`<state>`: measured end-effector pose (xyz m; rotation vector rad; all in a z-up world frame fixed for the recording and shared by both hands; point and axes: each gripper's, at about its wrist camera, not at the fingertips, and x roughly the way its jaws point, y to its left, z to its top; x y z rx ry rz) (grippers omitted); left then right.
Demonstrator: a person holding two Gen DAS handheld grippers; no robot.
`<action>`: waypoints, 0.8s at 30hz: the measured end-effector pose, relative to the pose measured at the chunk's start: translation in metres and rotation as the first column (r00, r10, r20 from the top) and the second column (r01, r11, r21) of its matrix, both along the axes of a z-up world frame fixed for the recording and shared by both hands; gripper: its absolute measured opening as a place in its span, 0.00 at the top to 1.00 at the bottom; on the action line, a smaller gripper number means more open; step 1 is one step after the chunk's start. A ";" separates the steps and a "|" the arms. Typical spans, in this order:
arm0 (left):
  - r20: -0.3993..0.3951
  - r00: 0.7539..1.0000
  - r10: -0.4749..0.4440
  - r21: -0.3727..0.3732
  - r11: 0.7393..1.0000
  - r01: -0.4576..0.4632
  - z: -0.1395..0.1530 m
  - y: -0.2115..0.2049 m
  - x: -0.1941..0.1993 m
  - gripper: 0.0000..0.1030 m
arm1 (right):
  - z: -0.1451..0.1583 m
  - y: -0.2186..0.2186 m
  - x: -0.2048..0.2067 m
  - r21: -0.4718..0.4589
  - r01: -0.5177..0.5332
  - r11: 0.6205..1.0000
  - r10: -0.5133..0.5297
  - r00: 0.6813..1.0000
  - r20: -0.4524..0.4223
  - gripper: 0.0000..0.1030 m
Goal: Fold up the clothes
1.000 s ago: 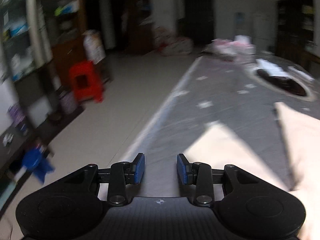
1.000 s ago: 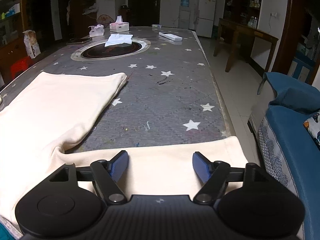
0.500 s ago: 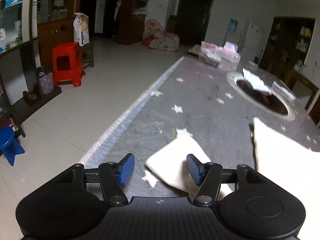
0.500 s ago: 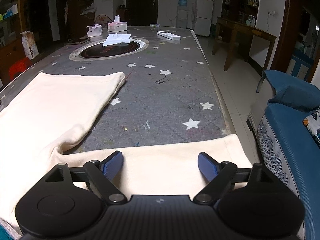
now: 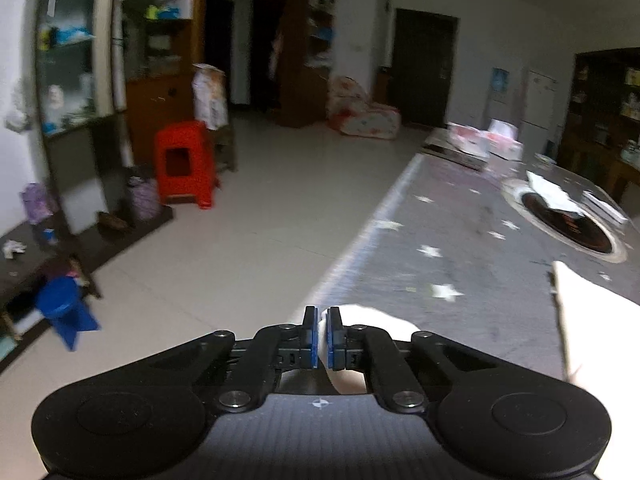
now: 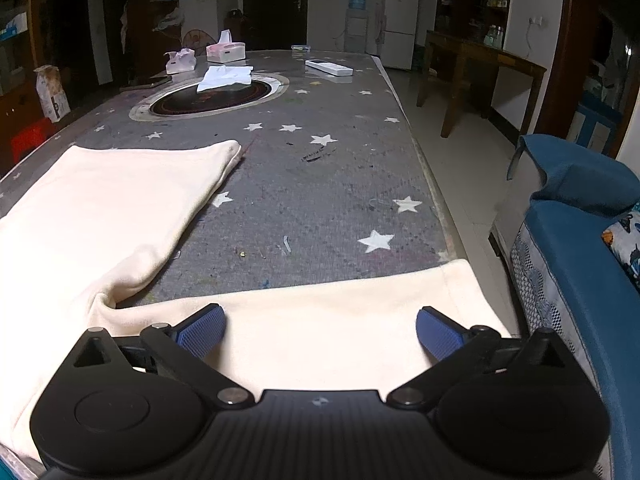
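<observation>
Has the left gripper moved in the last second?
Yes. The left gripper has closed beside the cream sleeve near the table's edge, and the red stool has shifted in its view.

Dim indoor light, heavy fisheye bend at the edges.
Left wrist view motion-blurred throughout; right wrist view sharp, cream garment (image 6: pixel 100 208) overexposed at 9 o'clock.

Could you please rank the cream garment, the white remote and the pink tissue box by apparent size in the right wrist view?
1. Cream garment, also nearest.
2. and 3. White remote and pink tissue box: alike, unranked.
</observation>
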<state>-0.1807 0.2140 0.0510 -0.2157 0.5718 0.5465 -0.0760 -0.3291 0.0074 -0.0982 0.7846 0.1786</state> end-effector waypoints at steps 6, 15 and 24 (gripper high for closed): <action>-0.072 0.997 0.040 0.010 0.999 -0.040 -0.010 0.014 -0.022 0.95 | -0.001 -0.001 -0.002 0.011 0.004 1.000 -0.004 1.000 0.009 0.00; -0.086 0.996 -0.003 0.008 1.000 0.004 -0.006 -0.004 -0.010 0.88 | -0.002 -0.003 -0.005 0.017 0.006 1.000 -0.007 1.000 0.018 0.00; -0.065 0.912 -0.405 -0.094 0.912 0.398 -0.002 -0.095 0.050 0.84 | -0.003 -0.004 -0.002 0.022 0.000 1.000 0.000 1.000 0.021 0.00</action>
